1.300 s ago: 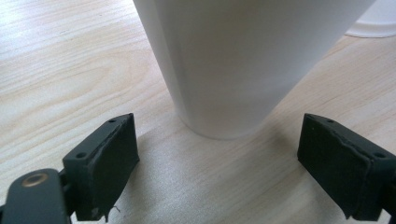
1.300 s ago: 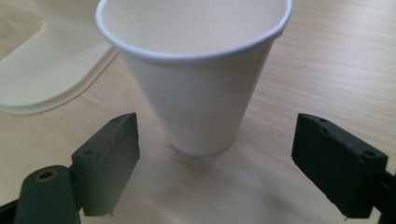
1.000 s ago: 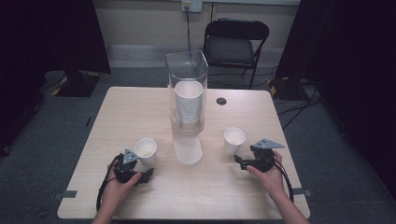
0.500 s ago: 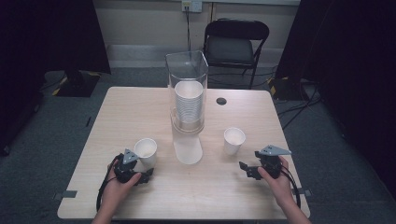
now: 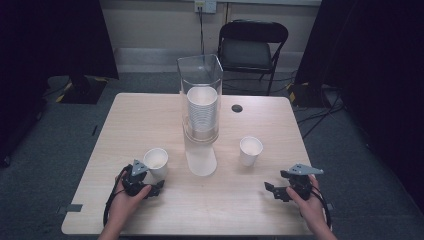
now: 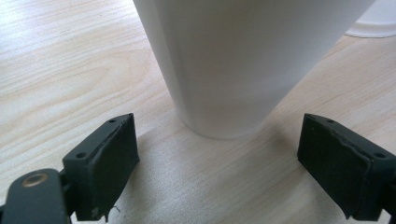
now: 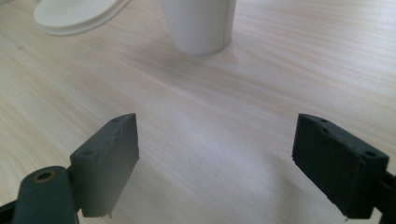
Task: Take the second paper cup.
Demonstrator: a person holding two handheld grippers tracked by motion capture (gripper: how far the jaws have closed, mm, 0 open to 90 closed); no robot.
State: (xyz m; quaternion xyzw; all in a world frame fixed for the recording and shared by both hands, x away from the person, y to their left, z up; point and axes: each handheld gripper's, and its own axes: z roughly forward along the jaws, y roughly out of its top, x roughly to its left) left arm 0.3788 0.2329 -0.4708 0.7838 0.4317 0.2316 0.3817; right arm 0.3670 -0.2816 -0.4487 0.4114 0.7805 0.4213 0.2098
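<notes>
The left paper cup (image 5: pixel 156 161), left of the cup dispenser (image 5: pixel 202 97), is flanked untouched by the spread left gripper (image 5: pixel 154 184); it could be tipped if nudged. The right gripper (image 5: pixel 272 190) is spread, empty.

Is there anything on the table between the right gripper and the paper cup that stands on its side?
No. In the right gripper view, bare wood lies between the open right gripper and the paper cup. The high view agrees.
</notes>
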